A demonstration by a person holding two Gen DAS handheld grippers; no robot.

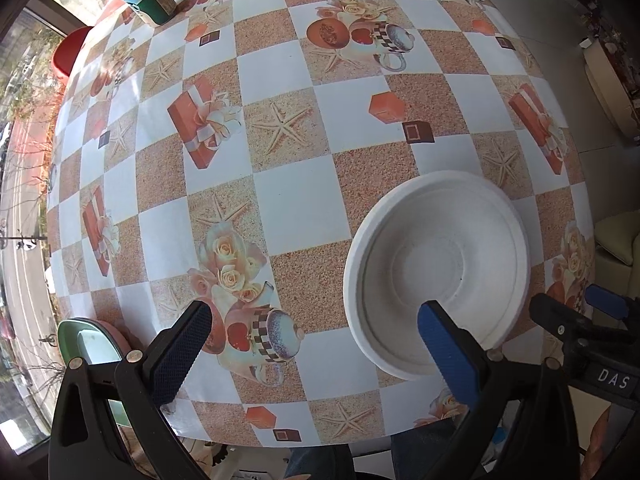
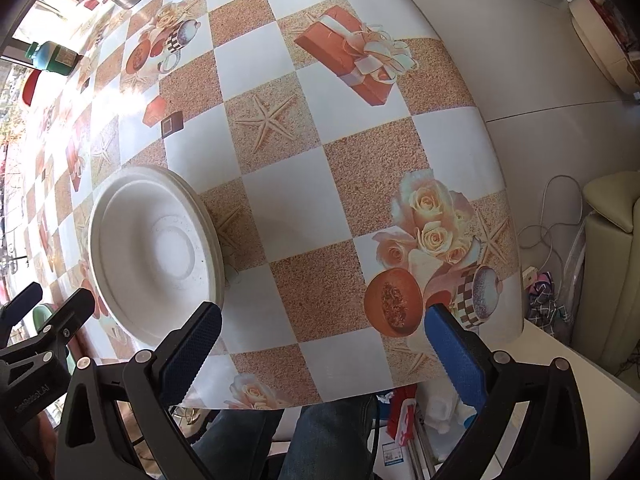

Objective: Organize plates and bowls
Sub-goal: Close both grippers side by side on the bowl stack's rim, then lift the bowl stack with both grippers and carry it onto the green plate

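Both grippers hang over the near edge of the table point(image 1: 288, 200), jaws spread wide and holding nothing. The white stack point(image 1: 436, 272) — what looks like two nested plates, a second rim showing under the top one — sits at about 4 o'clock in the left wrist view and 9 o'clock in the right, lying between the two tools. The left gripper point(image 1: 316, 356) has its right finger over the stack's near rim; the right gripper point(image 2: 324, 356) hovers just beside it, over bare cloth. A green dish point(image 1: 86, 344) peeks in at 8 o'clock, partly hidden. This looks like a pause between pick-ups; next, probably, the green dish must be gripped by its rim and carried to the stack.
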